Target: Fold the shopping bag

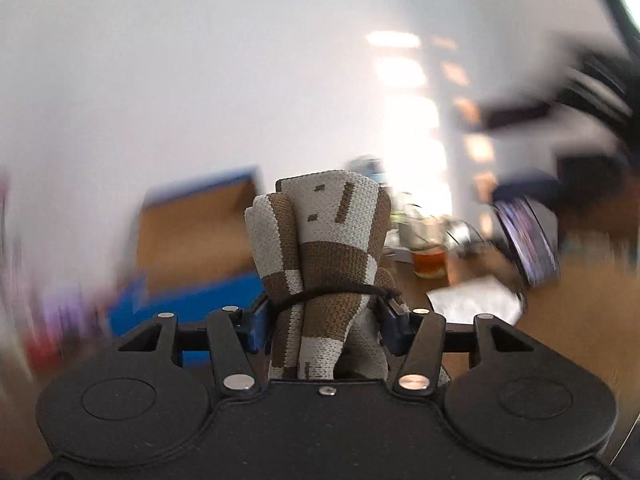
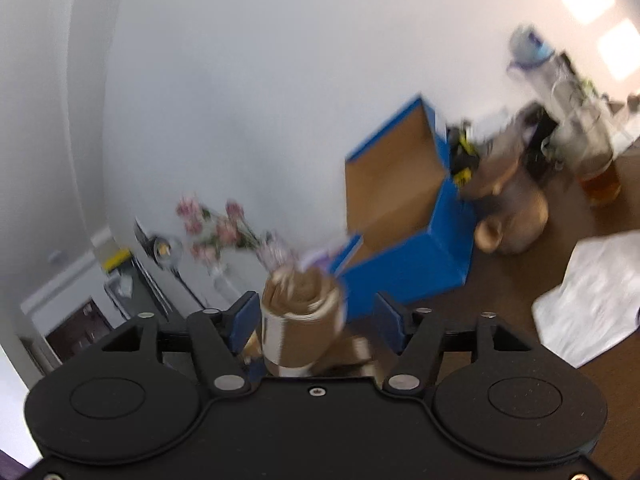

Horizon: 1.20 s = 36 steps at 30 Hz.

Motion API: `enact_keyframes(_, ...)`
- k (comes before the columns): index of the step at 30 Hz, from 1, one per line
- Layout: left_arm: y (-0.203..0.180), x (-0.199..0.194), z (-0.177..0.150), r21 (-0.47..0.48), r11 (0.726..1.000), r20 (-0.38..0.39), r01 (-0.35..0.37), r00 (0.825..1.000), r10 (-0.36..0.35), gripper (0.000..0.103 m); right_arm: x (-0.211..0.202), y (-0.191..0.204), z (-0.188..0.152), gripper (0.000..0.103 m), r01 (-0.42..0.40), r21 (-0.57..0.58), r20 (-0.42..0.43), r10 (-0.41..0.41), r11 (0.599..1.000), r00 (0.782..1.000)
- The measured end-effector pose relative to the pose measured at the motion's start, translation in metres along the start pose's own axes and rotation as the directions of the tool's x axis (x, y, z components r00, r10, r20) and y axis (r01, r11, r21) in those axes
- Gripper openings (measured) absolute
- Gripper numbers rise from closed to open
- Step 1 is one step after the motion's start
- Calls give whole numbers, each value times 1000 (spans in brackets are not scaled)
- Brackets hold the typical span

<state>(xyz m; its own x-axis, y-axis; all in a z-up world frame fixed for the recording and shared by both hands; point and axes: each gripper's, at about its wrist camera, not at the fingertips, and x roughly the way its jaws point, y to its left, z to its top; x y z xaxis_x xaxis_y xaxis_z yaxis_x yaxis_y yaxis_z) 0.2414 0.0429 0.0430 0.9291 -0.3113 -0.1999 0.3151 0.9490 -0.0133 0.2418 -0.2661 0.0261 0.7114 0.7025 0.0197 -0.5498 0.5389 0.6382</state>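
The shopping bag (image 1: 332, 216) is a knitted brown-and-cream roll bound by a dark elastic band (image 1: 320, 294). In the left wrist view it stands upright between the blue pads (image 1: 256, 320) of my left gripper (image 1: 325, 322), which press on it from both sides. The right wrist view is blurred and shows the roll's end (image 2: 300, 300) inside my right gripper (image 2: 316, 316). There the left pad (image 2: 244, 320) lies against the roll. The right pad stands clear of it with a gap, so these jaws are open.
An open blue cardboard box (image 2: 400, 240) stands on the wooden table (image 2: 540, 368) against a white wall. Right of it are a brown jug (image 2: 516, 216), a glass of amber liquid (image 2: 600, 184) and a white sheet (image 2: 592, 300). Pink flowers (image 2: 216, 228) stand far left.
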Motion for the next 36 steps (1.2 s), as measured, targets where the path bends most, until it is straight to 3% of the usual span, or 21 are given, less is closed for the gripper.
enact_keyframes(2,21,0,9,-169,985,-7,23,1000,-24,52,-5,2,-7,67,16,-53,-7,-17,998,1000)
enact_keyframes(7,46,-10,11,-393,913,35,115,993,-110,52,13,14,-38,65,-11,-140,-137,-8,990,991)
enact_keyframes(10,59,-5,4,-471,874,51,117,993,-106,52,22,14,-46,65,-22,-113,-162,4,993,987)
enact_keyframes(14,76,-2,-6,-556,824,64,113,994,-93,52,16,2,-48,71,-89,-4,-160,87,996,983)
enact_keyframes(17,78,-11,-13,-569,807,71,161,987,-146,52,18,-6,-56,77,-132,90,-176,147,987,973)
enact_keyframes(19,75,-12,-18,-579,791,85,197,980,-181,52,27,-7,-59,77,-114,113,-192,134,987,972)
enact_keyframes(21,73,-13,-21,-570,800,92,187,982,-165,51,36,-9,-60,57,-90,137,-198,116,987,973)
enact_keyframes(23,81,-11,-28,-596,778,79,197,979,-188,50,41,-11,-60,15,-42,128,-178,64,991,982)
enact_keyframes(24,82,-11,-31,-603,769,79,210,976,-204,50,42,-11,-60,14,-30,116,-173,50,993,984)
enact_keyframes(28,81,-16,-41,-533,798,55,281,953,-299,48,41,-9,-59,14,31,49,-153,-23,998,988)
enact_keyframes(32,83,-9,-44,-511,809,-11,292,938,-346,56,39,-8,-55,14,-8,-49,-183,-1,999,983)
enact_keyframes(33,82,-8,-43,-493,822,-28,284,940,-341,58,39,-6,-55,13,-22,-71,-192,8,997,981)
enact_keyframes(36,64,-6,-35,-356,904,-68,236,958,-277,59,37,13,-62,13,-20,-211,-206,-24,977,978)
